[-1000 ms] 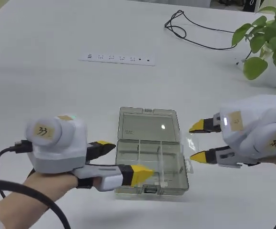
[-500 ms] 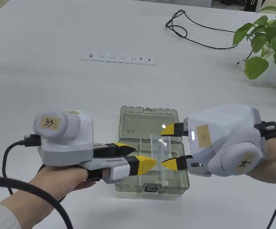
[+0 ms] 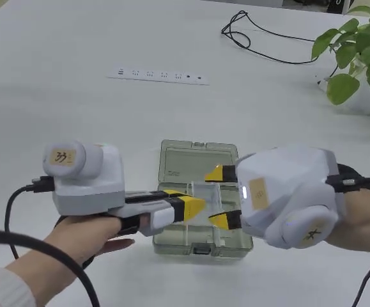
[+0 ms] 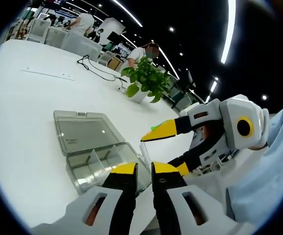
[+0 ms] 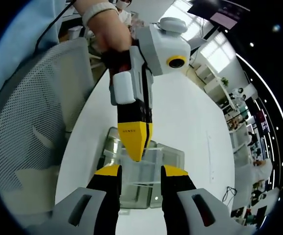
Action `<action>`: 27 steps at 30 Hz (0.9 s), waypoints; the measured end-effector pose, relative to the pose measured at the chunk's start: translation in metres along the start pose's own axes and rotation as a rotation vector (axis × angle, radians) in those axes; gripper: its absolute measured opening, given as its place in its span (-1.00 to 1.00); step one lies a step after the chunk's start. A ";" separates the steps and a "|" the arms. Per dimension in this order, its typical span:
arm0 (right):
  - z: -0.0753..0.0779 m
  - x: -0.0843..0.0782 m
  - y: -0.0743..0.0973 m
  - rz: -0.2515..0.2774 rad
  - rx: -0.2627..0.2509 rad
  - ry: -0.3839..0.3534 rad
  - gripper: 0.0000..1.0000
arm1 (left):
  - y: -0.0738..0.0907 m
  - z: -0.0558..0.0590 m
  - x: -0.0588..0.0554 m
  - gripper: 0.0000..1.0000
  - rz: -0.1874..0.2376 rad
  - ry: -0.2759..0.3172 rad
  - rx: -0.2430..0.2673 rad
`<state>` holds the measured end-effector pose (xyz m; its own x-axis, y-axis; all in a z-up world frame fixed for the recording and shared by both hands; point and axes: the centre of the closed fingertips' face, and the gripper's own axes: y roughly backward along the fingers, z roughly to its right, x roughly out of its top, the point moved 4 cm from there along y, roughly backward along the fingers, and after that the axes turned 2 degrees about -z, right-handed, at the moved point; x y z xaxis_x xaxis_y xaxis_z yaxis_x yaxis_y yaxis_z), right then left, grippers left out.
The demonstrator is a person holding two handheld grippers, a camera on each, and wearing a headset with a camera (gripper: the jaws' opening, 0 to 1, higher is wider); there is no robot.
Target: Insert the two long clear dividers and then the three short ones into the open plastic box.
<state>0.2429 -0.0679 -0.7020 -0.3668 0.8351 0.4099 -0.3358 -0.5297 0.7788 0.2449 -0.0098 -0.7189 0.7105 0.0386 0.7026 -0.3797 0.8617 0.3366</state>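
Head view: an open smoky-clear plastic box [image 3: 200, 160] lies on the white desk [image 3: 76, 115], its lid flat on the far side and its base nearer. Clear dividers already stand in the base and split it into compartments; I cannot tell how many. Above the base is a small clear plastic divider [image 3: 202, 190], its long axis running near to far. The right hand-held gripper [image 3: 216, 197] grasps it end to end between spread jaws. The left hand-held gripper [image 3: 188, 206] reaches in from the left, its jaws drawn almost together on the divider's left edge. Far off lie a white power strip [image 3: 156, 77] and a black cable [image 3: 255, 41], and a green potted plant [image 3: 357, 51] stands far right.

Left gripper view: the left hand-held gripper [image 4: 144, 169] has only a narrow slit between its jaws, and the divider [image 4: 145, 152] rises from it edge-on. The right hand-held gripper [image 4: 168, 149] brackets it, with the box [image 4: 82, 132] beyond.

Right gripper view: the divider [image 5: 148, 164] spans the right hand-held gripper [image 5: 141, 171] from jaw to jaw. The left hand-held gripper [image 5: 134, 147] bites its far edge above the box [image 5: 175, 155].
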 end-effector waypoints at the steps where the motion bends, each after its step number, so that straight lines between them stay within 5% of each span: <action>1: 0.000 0.000 0.000 -0.003 -0.001 0.004 -0.35 | 0.000 0.000 -0.001 -0.90 0.000 0.008 0.000; 18: -0.001 0.003 0.002 -0.011 -0.015 0.041 -0.34 | -0.002 0.007 0.000 -1.00 0.029 0.109 -0.033; 19: 0.000 0.004 0.003 -0.008 -0.018 0.041 -0.37 | -0.001 0.001 -0.002 -1.00 0.012 0.075 0.004; 21: 0.000 0.005 0.004 -0.003 -0.004 0.025 -0.39 | -0.001 0.007 -0.001 -1.00 0.020 0.099 -0.030; 27: 0.001 0.006 0.006 0.016 0.018 -0.006 -0.30 | 0.002 0.006 0.002 -1.00 0.029 0.071 -0.030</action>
<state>0.2401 -0.0656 -0.6946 -0.3665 0.8274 0.4256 -0.3139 -0.5406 0.7805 0.2418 -0.0106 -0.7133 0.7399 0.0985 0.6654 -0.3838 0.8742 0.2973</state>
